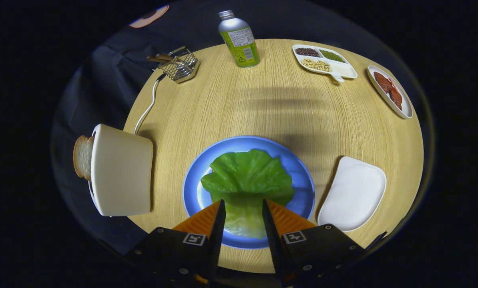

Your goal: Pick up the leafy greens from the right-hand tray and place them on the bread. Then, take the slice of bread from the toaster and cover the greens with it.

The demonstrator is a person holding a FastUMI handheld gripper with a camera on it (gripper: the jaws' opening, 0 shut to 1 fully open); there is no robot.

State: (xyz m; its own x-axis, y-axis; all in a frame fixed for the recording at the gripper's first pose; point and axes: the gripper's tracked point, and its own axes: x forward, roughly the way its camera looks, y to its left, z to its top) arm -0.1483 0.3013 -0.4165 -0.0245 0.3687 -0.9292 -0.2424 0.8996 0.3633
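Gripper view shows me my gripper (243, 208) with its fingers parted, poised over the near end of the leafy greens (248, 176), squeezing nothing. The greens lie spread on the blue plate (301, 176) at the near middle of the bench (263, 108); whether bread sits beneath them I cannot tell. Right of the plate lies the white tray (353, 194). Left of it stands the toaster (121, 170), a bread slice (82, 157) poking from its slot.

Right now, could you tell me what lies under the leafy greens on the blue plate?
The leafy greens lie on the blue plate, whose rim shows around them. Whether bread sits beneath is hidden by the leaf. The gripper is open, its fingers either side of the leaf's stem end.
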